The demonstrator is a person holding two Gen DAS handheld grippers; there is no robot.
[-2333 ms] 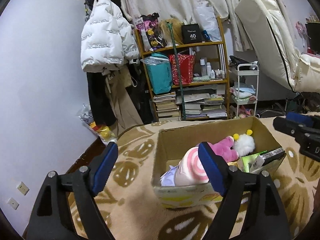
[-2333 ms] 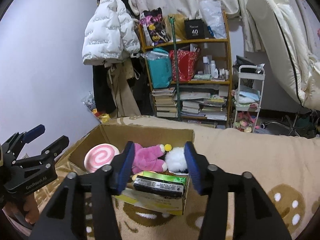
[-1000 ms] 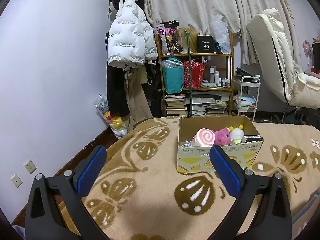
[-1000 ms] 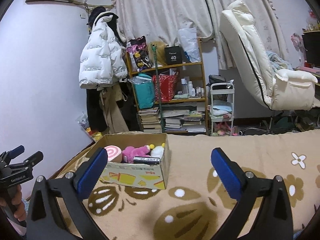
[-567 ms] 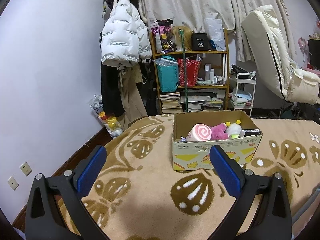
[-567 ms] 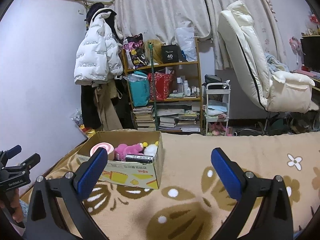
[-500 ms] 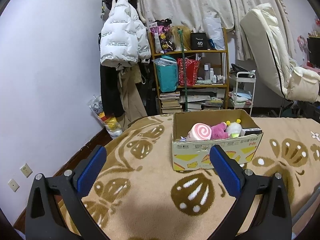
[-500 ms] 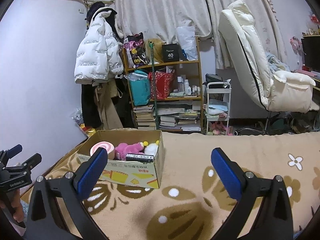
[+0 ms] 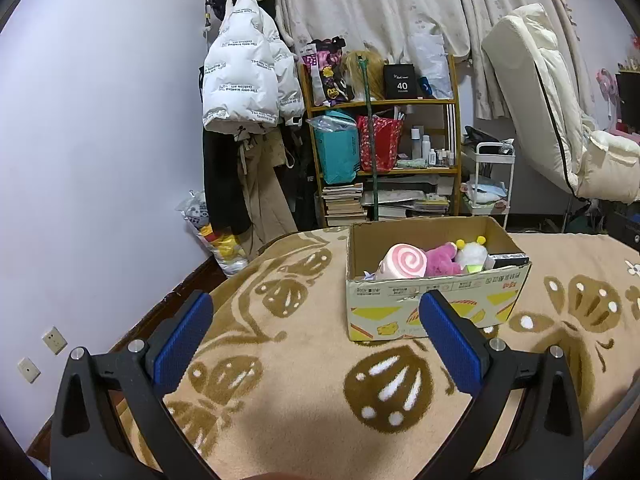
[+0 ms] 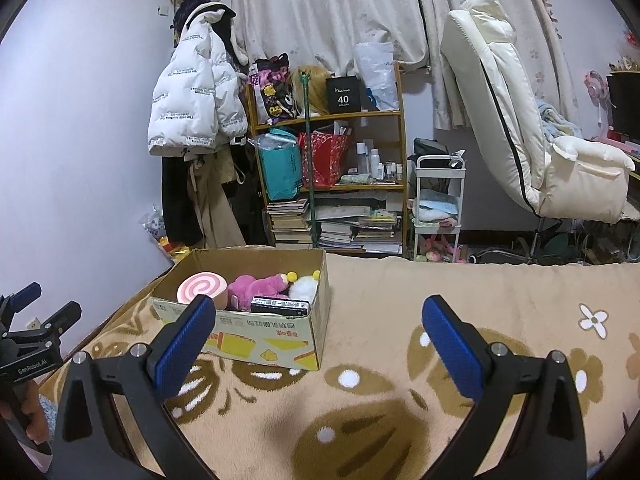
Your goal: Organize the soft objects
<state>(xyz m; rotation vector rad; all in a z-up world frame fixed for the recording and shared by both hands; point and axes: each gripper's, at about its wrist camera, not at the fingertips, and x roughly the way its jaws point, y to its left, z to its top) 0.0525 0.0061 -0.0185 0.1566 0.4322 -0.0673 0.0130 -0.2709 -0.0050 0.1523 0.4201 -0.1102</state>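
Soft toys — a pink swirl cushion (image 9: 403,261), a magenta plush (image 9: 441,260) and a white pom-pom plush (image 9: 472,254) — sit inside the cardboard box (image 9: 436,308) on the patterned blanket (image 9: 304,392). Left gripper (image 9: 316,340) and right gripper (image 10: 316,340) hang short of the box, jaws wide and empty. No loose soft item shows; judged complete or nearly so, the sound course is to keep both grippers clear of the box wall.
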